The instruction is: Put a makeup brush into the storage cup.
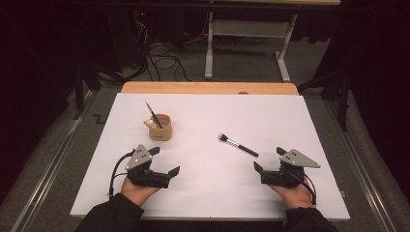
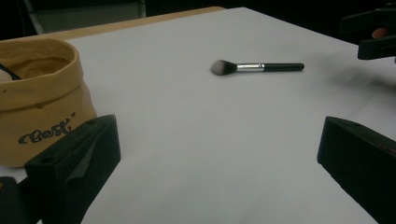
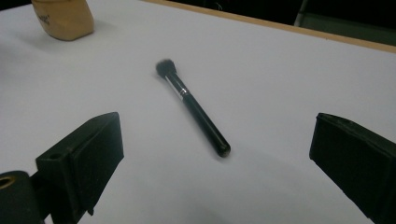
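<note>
The makeup brush (image 1: 238, 145) lies flat on the white table (image 1: 270, 116), fluffy head toward 10 o'clock, handle toward 4. It looks light and thin, with a smooth, hard handle (maybe slippery), so pinch the black handle in its middle, not the soft hairs. The right gripper (image 1: 266, 159) sits just beside the handle end, jaws wide apart and empty. The left gripper (image 1: 164, 161) is spread open too. The tan pouch (image 1: 161, 127) stands at 9 o'clock.

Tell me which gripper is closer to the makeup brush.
Right. The right gripper sits just beyond the handle end of the makeup brush, jaws open toward it. The left gripper rests well off to the bristle side, near the tan pouch.
</note>
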A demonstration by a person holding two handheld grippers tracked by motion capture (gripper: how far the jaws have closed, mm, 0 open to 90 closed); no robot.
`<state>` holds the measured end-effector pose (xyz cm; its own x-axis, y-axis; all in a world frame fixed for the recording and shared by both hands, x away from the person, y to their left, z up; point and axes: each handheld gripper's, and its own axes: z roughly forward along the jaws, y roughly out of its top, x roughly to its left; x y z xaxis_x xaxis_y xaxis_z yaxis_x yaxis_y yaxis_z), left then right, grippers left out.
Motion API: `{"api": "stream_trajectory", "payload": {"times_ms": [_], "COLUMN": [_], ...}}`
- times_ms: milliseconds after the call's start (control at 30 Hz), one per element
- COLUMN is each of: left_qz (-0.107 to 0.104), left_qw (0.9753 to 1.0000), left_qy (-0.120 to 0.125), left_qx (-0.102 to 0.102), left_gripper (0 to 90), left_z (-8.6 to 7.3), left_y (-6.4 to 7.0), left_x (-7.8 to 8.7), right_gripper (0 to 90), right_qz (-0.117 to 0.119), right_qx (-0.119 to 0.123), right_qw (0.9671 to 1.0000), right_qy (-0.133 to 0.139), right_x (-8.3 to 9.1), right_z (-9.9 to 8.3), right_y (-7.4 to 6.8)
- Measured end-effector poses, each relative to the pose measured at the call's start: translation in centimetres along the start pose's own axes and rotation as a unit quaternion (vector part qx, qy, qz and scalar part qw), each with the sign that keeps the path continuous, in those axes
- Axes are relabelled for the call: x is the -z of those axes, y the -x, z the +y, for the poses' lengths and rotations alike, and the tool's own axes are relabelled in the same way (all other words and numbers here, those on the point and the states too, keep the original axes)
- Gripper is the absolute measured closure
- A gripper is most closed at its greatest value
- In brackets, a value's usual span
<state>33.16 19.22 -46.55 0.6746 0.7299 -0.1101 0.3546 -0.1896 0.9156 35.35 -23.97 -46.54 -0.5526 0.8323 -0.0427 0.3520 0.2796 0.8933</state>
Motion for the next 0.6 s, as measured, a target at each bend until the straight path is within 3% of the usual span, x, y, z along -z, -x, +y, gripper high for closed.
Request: {"api": "stream_trajectory", "payload": {"times_ms": [600], "left_qz": [-0.004], "left_qw": [0.9999], "left_qy": [0.012], "left_qx": [-0.003], "left_gripper": [0.1], "left_z": [0.13], "left_y": [0.09], "left_x": [0.35], "right_gripper": [2.0], "right_qz": [-0.028], "right_qx": [0.013], "right_qw": [0.9967], "right_qy": [-0.075], "right_x": [-0.66], "right_z": [-1.07], "right_y": [-0.22]}}
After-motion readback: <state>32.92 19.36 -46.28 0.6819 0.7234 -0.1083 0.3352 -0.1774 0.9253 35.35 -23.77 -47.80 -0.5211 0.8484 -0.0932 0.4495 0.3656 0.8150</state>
